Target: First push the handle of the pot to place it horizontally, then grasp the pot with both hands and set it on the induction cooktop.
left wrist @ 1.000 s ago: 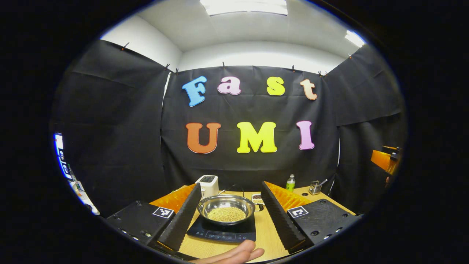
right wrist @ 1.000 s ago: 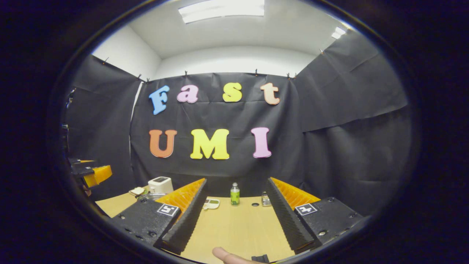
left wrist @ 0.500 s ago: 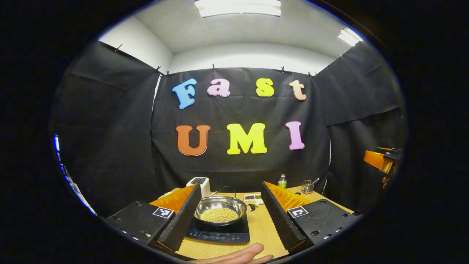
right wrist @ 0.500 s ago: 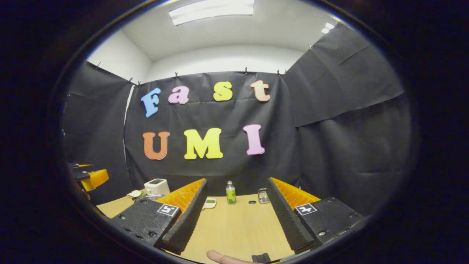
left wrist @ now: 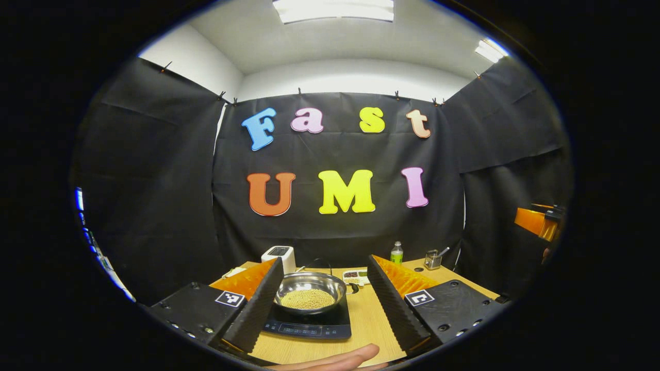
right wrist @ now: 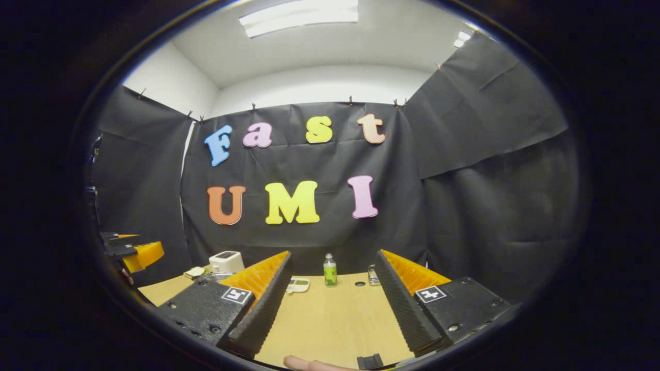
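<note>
A steel pot (left wrist: pixel 309 291) holding yellowish grains sits on the black induction cooktop (left wrist: pixel 308 325), its short handle (left wrist: pixel 353 288) pointing right. My left gripper (left wrist: pixel 325 259) hovers in front of the pot, open, with the pot and cooktop seen between its fingers and apart from them. An orange part of my right gripper (left wrist: pixel 539 224) shows at the far right edge. In the right gripper view, my right gripper (right wrist: pixel 332 253) is open over bare wooden table (right wrist: pixel 330 324). The pot's rim (right wrist: pixel 210 277) peeks out behind its left finger, and my left gripper (right wrist: pixel 131 250) is at the left edge.
A white toaster (left wrist: pixel 279 255) stands behind the pot. A compartment tray (left wrist: pixel 356 276), a green bottle (left wrist: pixel 396 253) and a metal utensil holder (left wrist: pixel 432 261) line the table's back. A person's finger (left wrist: pixel 335 360) shows at the bottom.
The left gripper has drawn back a little, so pot and cooktop look slightly smaller and farther left. The right gripper's view has shifted only slightly. Both grippers stay open.
</note>
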